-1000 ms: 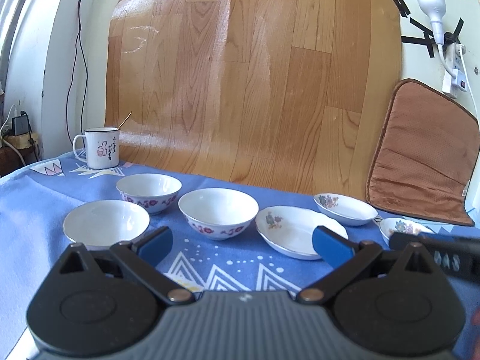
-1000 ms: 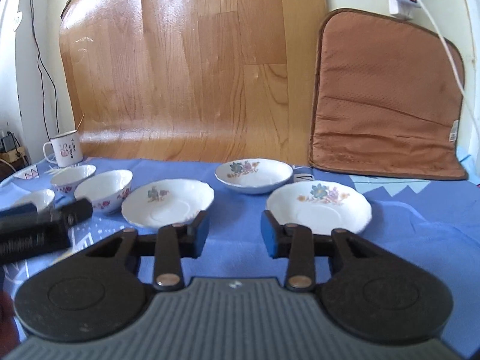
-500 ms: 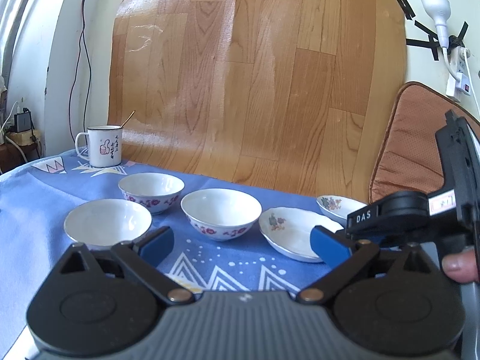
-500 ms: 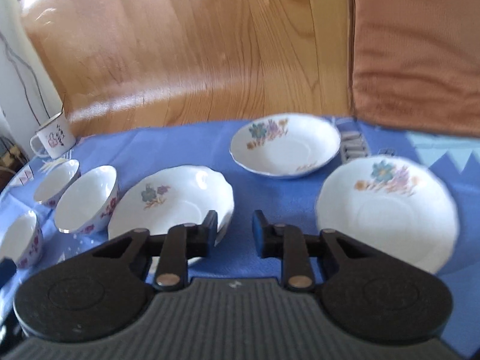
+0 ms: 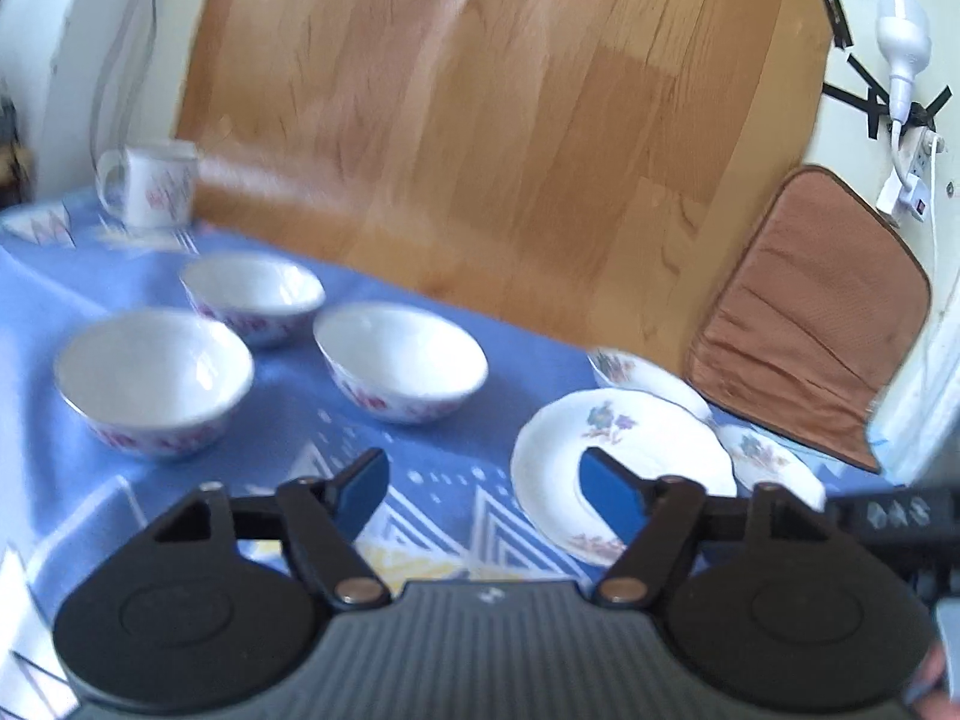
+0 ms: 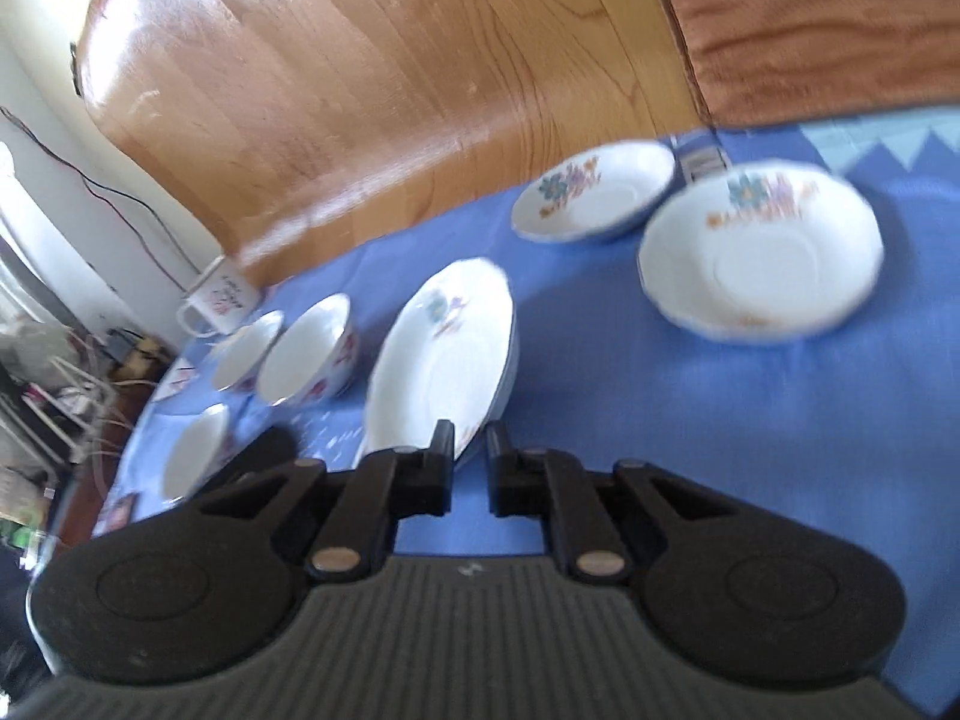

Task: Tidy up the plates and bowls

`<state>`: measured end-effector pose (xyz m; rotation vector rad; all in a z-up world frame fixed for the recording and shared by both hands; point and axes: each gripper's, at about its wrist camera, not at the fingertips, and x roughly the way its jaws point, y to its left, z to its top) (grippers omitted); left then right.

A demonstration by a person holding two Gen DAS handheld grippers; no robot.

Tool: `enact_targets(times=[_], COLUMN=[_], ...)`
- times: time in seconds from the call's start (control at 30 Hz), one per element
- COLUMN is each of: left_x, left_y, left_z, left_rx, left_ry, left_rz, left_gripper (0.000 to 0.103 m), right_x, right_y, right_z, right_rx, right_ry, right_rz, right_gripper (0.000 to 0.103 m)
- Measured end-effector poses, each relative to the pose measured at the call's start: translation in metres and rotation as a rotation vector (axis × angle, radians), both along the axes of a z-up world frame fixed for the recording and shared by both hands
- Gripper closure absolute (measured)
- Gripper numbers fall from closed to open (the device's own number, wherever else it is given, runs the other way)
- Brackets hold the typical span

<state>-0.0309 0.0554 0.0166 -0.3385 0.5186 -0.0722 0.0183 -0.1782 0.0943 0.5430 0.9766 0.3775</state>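
Left wrist view: my left gripper point(image 5: 483, 495) has its blue pads spread wide over the blue tablecloth point(image 5: 36, 312), holding nothing. Its right pad overlaps the near plate point(image 5: 624, 450) at lower right of centre. Behind that plate, toward the right edge, sit a small floral dish point(image 5: 636, 372) and a second plate point(image 5: 774, 468), both partly hidden. Three bowls point(image 5: 399, 360) cluster at left of centre, and a white mug point(image 5: 153, 186) stands at upper left against the wooden board point(image 5: 510, 120). A brown cushion point(image 5: 810, 318) leans at right.

Right wrist view: my right gripper point(image 6: 468, 468) has its fingers drawn close with a narrow gap, and the rim of the near plate point(image 6: 444, 354) lies right at that gap at lower centre. Through the blur I cannot tell whether the fingers actually clamp it. The second plate point(image 6: 762, 258) sits at upper right, the floral dish point(image 6: 594, 201) just left of it, the bowls point(image 6: 309, 354) at left.
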Motion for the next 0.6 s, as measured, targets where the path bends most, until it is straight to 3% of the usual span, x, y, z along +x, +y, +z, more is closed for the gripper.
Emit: enact_targets(times=[0.1,0.13,0.17,0.43,0.6], left_x=[0.014,0.017,0.02,0.039,0.046], left_y=[0.006,0.006,0.007,-0.014,-0.02], left_z=[0.0,0.001,0.003,0.005,-0.001], left_rx=[-0.079,-0.092,-0.096,-0.015,-0.028], left_ry=[0.082,0.095,0.106,0.189,0.233], left_rz=[-0.05,-0.062,-0.071,-0.104,-0.125], left_gripper=[0.045,0.045,0.045,0.045,0.068], right_x=[-0.013,-0.018,-0.023,-0.033,-0.01], right_y=[-0.005,-0.008,-0.01,-0.027,-0.038], right_z=[-0.002,-0.002,-0.002,0.003,-0.008], right_rx=[0.072,0.091,0.1,0.009,-0.019], right_ry=[0.031,0.036,0.038,-0.015,0.0], right_rz=[-0.013,-0.016,-0.018,-0.098,-0.163], right_gripper=[0.091,0.1,0.1,0.095,0.094])
